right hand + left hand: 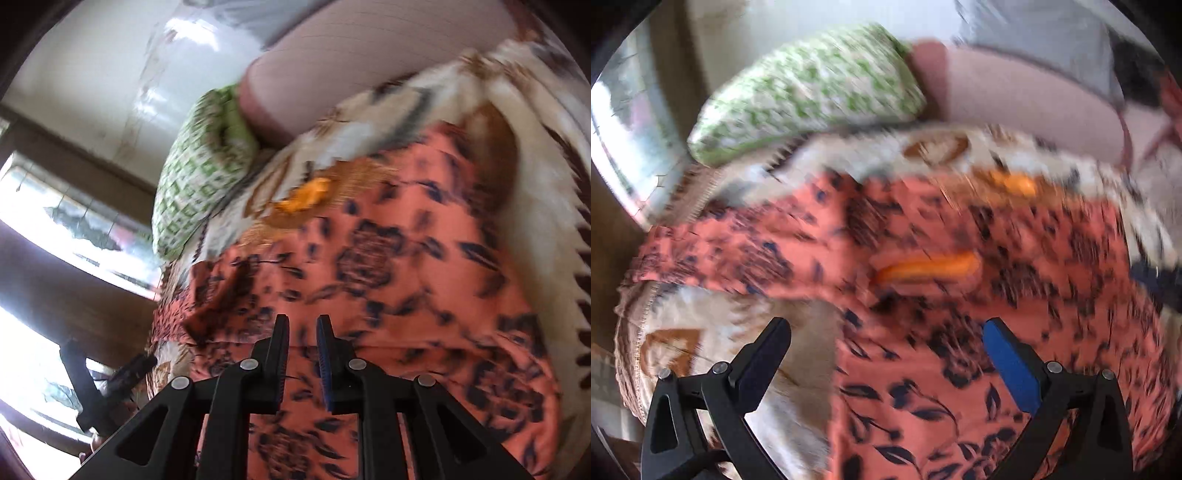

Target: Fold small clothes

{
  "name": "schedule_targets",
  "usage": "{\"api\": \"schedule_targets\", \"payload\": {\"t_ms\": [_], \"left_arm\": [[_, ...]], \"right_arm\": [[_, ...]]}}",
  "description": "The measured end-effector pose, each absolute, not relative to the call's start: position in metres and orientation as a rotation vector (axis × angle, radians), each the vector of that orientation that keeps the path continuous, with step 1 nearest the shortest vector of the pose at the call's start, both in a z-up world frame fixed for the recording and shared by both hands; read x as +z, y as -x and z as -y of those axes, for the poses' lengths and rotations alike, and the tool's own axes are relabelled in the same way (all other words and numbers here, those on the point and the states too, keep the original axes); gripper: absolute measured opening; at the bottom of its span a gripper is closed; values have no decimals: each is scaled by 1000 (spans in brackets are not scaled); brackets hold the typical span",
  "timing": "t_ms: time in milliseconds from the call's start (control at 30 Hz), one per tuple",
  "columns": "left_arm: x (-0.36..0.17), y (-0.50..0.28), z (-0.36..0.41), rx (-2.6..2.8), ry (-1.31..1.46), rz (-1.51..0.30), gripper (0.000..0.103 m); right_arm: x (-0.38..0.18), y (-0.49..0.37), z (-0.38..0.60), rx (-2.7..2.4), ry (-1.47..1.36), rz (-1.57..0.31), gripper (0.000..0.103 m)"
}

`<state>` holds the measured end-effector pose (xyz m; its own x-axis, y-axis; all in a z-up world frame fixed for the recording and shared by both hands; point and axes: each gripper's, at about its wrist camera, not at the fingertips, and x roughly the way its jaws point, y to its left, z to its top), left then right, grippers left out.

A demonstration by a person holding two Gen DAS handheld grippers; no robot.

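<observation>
A coral-pink garment with a dark floral print (960,332) lies spread on a cream and brown patterned blanket (713,325). It also fills the right wrist view (388,258). Small orange patches show on the garment (931,267) and at its far edge (306,195). My left gripper (886,332) is open above the garment's left edge, with nothing between its fingers. My right gripper (302,325) hovers over the garment with its jaws nearly closed, a narrow gap between them, holding nothing that I can see. Both views are motion-blurred.
A green and white patterned pillow (812,92) lies at the far end of the blanket, next to a pinkish bolster (1015,96). It also shows in the right wrist view (199,177). A window (55,221) and a white wall are at the left. The other gripper (96,384) shows at the lower left.
</observation>
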<state>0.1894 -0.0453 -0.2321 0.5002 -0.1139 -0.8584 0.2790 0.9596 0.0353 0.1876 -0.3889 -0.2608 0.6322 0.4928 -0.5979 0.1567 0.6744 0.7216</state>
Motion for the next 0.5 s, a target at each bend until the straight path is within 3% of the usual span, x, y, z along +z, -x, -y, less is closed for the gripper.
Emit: {"api": "schedule_targets", "payload": {"t_ms": [133, 300, 400, 500], "left_arm": [[-254, -200, 74, -302, -151, -1137, 103], [-261, -276, 98, -230, -218, -1116, 103], [-262, -350, 69, 21, -279, -1094, 100], [-232, -365, 20, 156, -180, -1055, 93]], "right_arm": [[-285, -190, 404, 215, -922, -892, 19], [-266, -195, 409, 263, -919, -842, 19], [-258, -187, 419, 246, -915, -795, 19], [-256, -181, 429, 216, -907, -788, 19]]}}
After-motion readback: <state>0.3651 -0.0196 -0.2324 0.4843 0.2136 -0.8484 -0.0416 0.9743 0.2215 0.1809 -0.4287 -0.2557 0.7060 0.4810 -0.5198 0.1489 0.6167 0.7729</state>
